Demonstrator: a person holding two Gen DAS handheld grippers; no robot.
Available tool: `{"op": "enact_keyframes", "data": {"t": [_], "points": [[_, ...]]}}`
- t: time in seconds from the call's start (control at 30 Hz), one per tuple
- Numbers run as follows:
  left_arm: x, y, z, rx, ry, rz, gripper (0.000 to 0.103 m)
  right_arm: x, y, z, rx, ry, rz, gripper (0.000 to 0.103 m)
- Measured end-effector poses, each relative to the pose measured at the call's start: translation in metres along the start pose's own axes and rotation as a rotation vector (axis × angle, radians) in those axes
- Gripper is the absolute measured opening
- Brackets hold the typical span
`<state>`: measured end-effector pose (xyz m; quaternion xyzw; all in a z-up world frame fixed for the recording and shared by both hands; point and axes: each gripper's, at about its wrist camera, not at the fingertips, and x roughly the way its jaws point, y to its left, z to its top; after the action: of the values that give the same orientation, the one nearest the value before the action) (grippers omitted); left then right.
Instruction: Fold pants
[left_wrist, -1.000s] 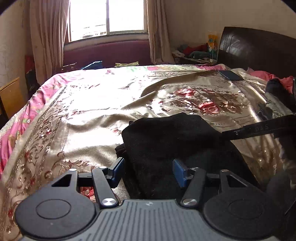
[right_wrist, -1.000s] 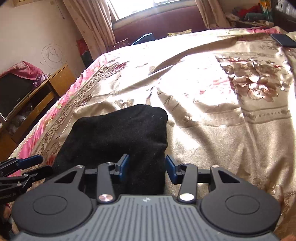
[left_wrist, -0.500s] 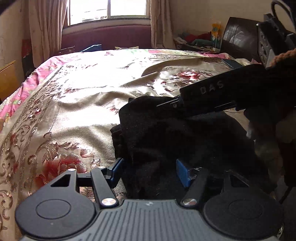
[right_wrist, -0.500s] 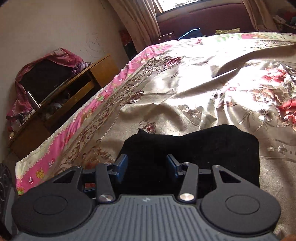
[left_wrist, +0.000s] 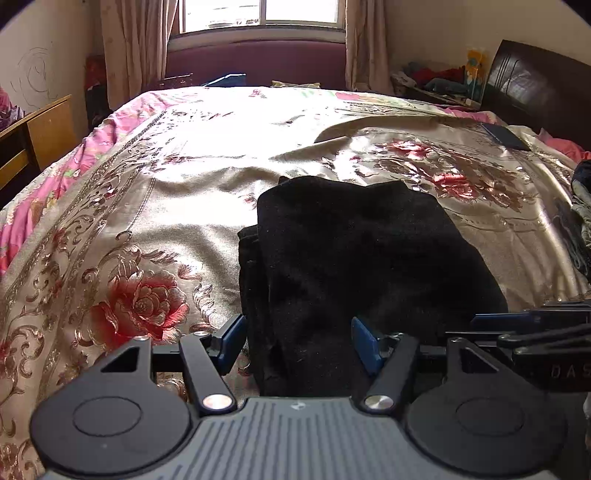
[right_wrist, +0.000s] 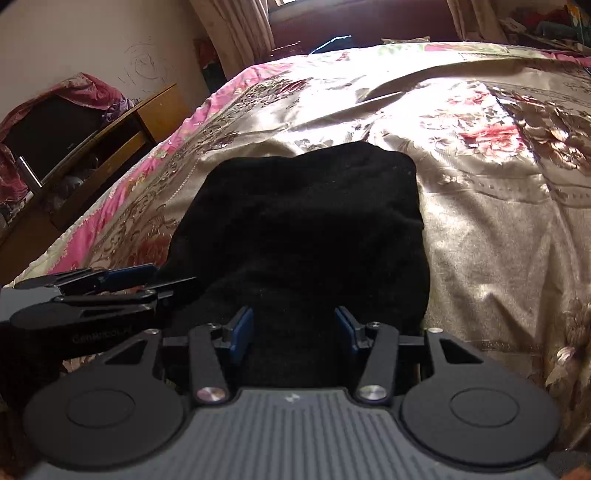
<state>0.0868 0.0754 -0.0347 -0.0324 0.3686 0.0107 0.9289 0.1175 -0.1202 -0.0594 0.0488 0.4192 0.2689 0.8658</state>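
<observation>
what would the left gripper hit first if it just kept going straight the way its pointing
Most likely the black pants. The left gripper points down over the folded bundle, its jaws just opened and standing apart, with the cloth's near left edge between them. Depth is hard to judge, but nothing else shows ahead before the bedspread.

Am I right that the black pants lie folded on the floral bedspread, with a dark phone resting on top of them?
Not quite: the dark phone lies apart from the black pants, far off on the floral bedspread near the headboard, as the left wrist view shows. The pants do lie folded on the bedspread.
</observation>
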Motion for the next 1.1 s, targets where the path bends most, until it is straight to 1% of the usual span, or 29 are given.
{"op": "enact_keyframes", "data": {"t": [0.07,0.13,0.3,0.47,0.6,0.8,1.1], "points": [[-0.004,-0.004,-0.002,0.008,-0.011,0.024,0.077,-0.009,0.007,-0.002,0.001,-0.009,0.015,0.052],[-0.010,-0.007,-0.003,0.007,-0.020,0.043,0.079,-0.016,0.012,-0.002,-0.006,-0.011,0.033,0.051],[-0.021,-0.009,-0.007,-0.029,-0.033,0.092,0.094,-0.028,0.016,-0.007,-0.002,-0.046,0.027,0.051],[-0.029,-0.010,-0.014,-0.056,-0.044,0.123,0.103,-0.032,0.014,-0.013,0.023,-0.049,0.023,0.052],[-0.033,-0.014,-0.019,-0.054,-0.057,0.178,0.103,-0.035,0.016,-0.018,0.015,-0.064,0.023,0.052],[-0.040,-0.015,-0.022,-0.072,-0.080,0.185,0.103,-0.037,0.019,-0.020,0.003,-0.081,0.029,0.052],[-0.043,-0.019,-0.029,-0.079,-0.073,0.190,0.103,-0.036,0.016,-0.023,0.023,-0.084,0.025,0.052]]}}
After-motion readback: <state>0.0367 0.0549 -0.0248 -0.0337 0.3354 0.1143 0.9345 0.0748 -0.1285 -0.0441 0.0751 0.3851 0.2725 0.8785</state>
